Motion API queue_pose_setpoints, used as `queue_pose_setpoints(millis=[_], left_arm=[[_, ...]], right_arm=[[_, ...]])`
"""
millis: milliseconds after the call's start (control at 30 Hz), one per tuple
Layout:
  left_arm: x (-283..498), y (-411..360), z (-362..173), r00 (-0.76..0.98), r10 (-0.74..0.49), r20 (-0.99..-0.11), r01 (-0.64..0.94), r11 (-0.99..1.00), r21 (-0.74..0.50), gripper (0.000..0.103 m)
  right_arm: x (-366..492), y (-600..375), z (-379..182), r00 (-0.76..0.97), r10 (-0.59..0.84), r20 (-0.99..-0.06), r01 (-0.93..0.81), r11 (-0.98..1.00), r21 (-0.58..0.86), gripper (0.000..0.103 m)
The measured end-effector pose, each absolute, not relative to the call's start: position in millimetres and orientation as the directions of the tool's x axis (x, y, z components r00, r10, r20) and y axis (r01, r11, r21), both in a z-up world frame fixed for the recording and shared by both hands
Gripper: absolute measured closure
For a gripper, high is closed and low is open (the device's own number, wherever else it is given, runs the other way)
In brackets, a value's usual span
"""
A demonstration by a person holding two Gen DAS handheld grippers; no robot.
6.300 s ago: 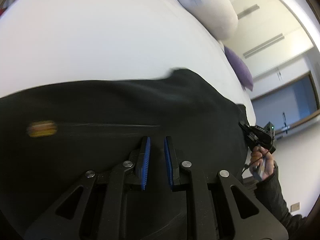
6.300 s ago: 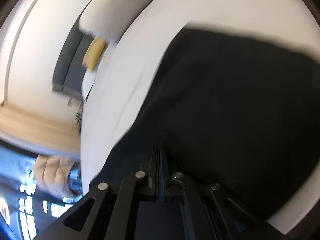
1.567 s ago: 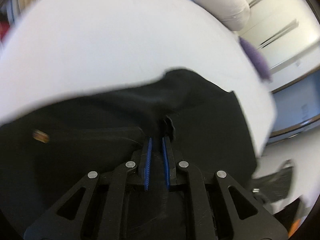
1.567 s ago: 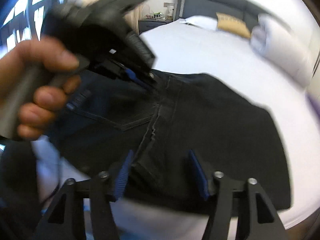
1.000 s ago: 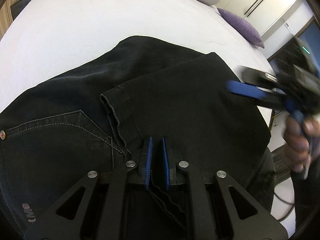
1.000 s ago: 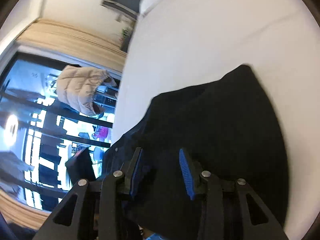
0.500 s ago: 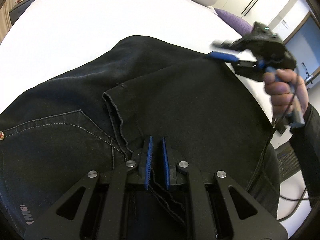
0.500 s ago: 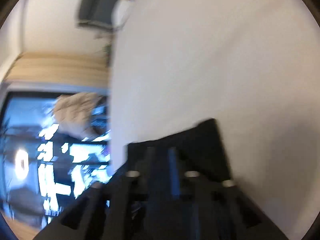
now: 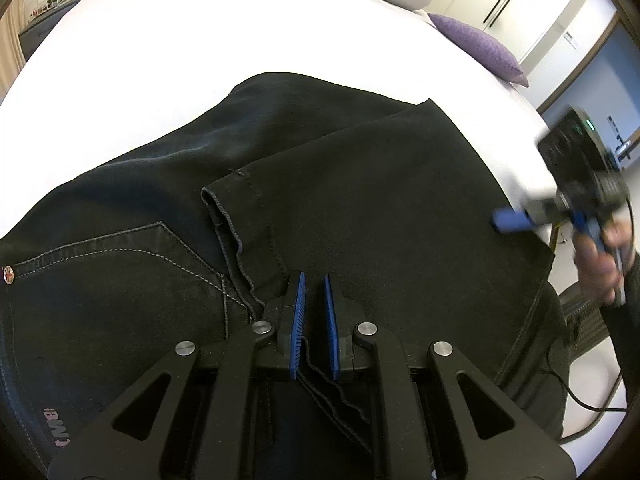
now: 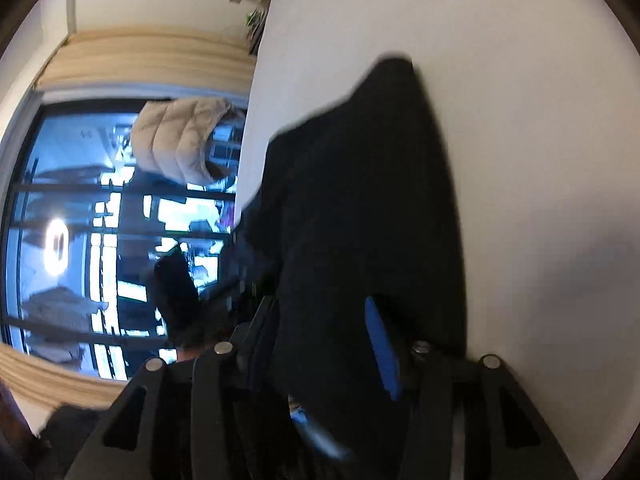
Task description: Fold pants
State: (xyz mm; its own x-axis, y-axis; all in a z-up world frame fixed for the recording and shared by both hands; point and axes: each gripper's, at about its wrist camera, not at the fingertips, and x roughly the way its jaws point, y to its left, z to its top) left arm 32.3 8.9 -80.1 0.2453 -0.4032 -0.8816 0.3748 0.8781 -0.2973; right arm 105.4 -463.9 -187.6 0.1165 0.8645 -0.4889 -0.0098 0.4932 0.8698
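Left wrist view: pants [image 9: 360, 184] lie folded on the bed [image 9: 200, 40]. My left gripper [image 9: 312, 314] pinches the hem beside the pocket; my right gripper [image 10: 320, 344] gapes over the fold. Denim looks heavy, limp; take thick edges.

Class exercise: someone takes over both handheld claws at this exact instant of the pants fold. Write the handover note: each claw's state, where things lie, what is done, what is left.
Left claw: nearly closed on the hem edge of the pants, low over the fabric.
Right claw: open, with black fabric between its fingers at the pants' right side; the view is blurred.
Pants: black, on the white bed, legs already folded over so the hems lie beside the back pocket.
Left to do: probably one more fold, then smoothing.
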Motion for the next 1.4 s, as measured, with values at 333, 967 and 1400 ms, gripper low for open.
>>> queue_pose_setpoints(millis=[333, 967, 1400], left_arm=[[29.4, 7.4, -82.5, 0.257, -0.417, -0.872, 0.372, 0.875, -0.309, 0.093], [-47.4, 116.7, -17.3, 0.422, -0.463, -0.780, 0.182, 0.886, -0.427, 0.093], [-160.2, 296.6, -5.4, 0.698, -0.355, -0.622, -0.287, 0.657, -0.697, 0.007]], right_arm=[[9.5, -477.6, -173.9, 0.131, 0.813, -0.567, 0.047, 0.566, 0.823, 0.045], [59.2, -413.2, -171.2, 0.258, 0.844, -0.470, 0.021, 0.482, 0.876, 0.039], [57.1, -379.8, -134.3, 0.285, 0.924, -0.254, -0.062, 0.282, 0.957, 0.027]])
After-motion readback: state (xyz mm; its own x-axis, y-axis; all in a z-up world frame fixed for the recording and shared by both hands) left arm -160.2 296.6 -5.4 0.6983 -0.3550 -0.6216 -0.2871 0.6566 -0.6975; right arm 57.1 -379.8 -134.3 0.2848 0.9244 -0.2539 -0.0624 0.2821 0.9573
